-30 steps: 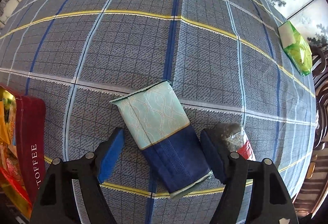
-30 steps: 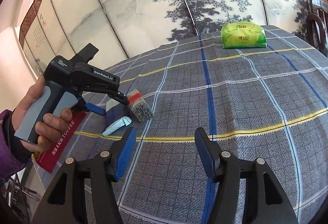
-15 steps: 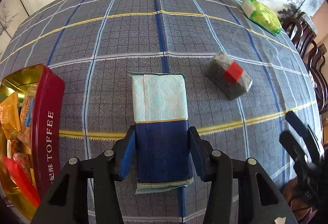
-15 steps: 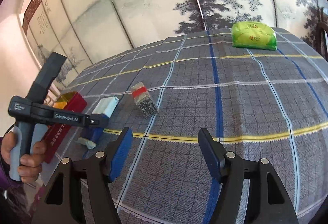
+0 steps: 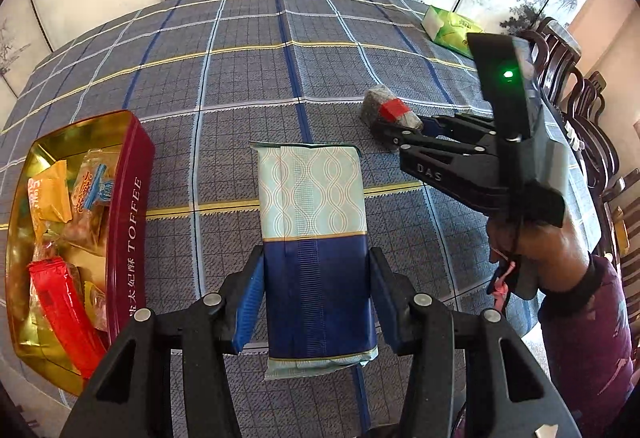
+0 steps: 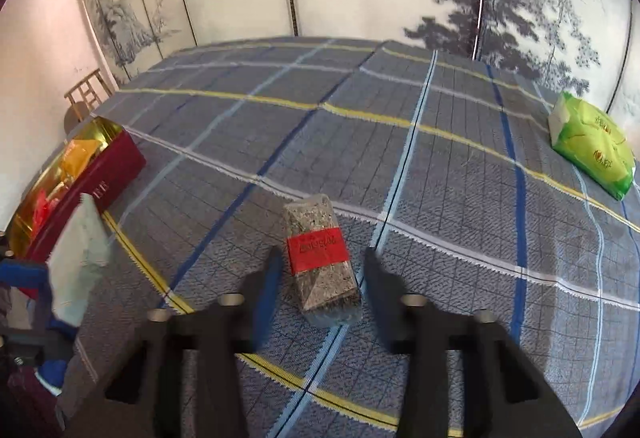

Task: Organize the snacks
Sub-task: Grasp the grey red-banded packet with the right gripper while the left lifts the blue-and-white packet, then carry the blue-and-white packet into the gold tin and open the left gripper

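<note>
My left gripper [image 5: 316, 294] is shut on a pale-green and navy snack pack [image 5: 314, 238] and holds it lifted above the checked tablecloth; the pack also shows in the right wrist view [image 6: 78, 258]. My right gripper [image 6: 318, 288] is open around a grey block snack with a red label [image 6: 320, 258], its fingers on either side and apart from it; the block also shows in the left wrist view [image 5: 390, 113]. A red toffee tin [image 5: 132, 205] with several wrapped snacks stands at the left.
A green packet [image 6: 592, 145] lies at the table's far right; it also shows in the left wrist view [image 5: 450, 27]. Dark wooden chairs [image 5: 580, 105] line the right edge. A painted folding screen stands behind the table. A small stool [image 6: 86, 93] stands at the far left.
My left gripper closed on the navy pack and lifted it. My right gripper swung left and down until its open fingers came around the grey block.
</note>
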`<state>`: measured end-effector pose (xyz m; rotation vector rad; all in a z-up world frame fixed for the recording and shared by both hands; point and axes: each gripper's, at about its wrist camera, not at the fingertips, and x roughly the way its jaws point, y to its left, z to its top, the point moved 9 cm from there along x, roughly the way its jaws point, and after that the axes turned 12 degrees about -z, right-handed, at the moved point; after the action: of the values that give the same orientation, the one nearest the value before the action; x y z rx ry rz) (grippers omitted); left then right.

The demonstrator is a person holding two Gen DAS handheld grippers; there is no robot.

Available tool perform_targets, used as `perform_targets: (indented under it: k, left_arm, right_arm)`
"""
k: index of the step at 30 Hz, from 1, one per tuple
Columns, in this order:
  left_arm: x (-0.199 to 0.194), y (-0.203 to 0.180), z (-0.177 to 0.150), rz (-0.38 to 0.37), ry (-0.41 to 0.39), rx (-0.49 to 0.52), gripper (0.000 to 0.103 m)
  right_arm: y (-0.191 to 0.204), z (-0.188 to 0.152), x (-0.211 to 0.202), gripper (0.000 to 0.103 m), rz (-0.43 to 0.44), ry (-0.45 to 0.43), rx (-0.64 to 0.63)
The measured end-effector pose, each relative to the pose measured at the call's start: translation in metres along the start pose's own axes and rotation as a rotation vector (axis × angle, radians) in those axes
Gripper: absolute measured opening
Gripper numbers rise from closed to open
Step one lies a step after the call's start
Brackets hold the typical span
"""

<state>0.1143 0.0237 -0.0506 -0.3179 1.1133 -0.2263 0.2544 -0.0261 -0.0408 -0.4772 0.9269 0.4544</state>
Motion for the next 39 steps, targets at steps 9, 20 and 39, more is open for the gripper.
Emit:
perform_targets:
  k: [9,20,39]
  left_arm:
    - [-0.046,0.03,-0.009,-0.024,-0.058,-0.044,0.012]
    - [-0.041,0.021,-0.036,-0.05,0.021,0.002,0.072]
    - [0.033,0.004,-0.06,0.112,0.131,0.031,0.046]
  right_arm:
    - [-0.009,-0.031,-0.043,0.027,0.016,-0.08,0.204]
    - [-0.035,-0.066,-0.048,0.027,-0.06,-0.028,0.36]
    - [-0.035,-0.066,-0.048,0.027,0.041,-0.037,0.401]
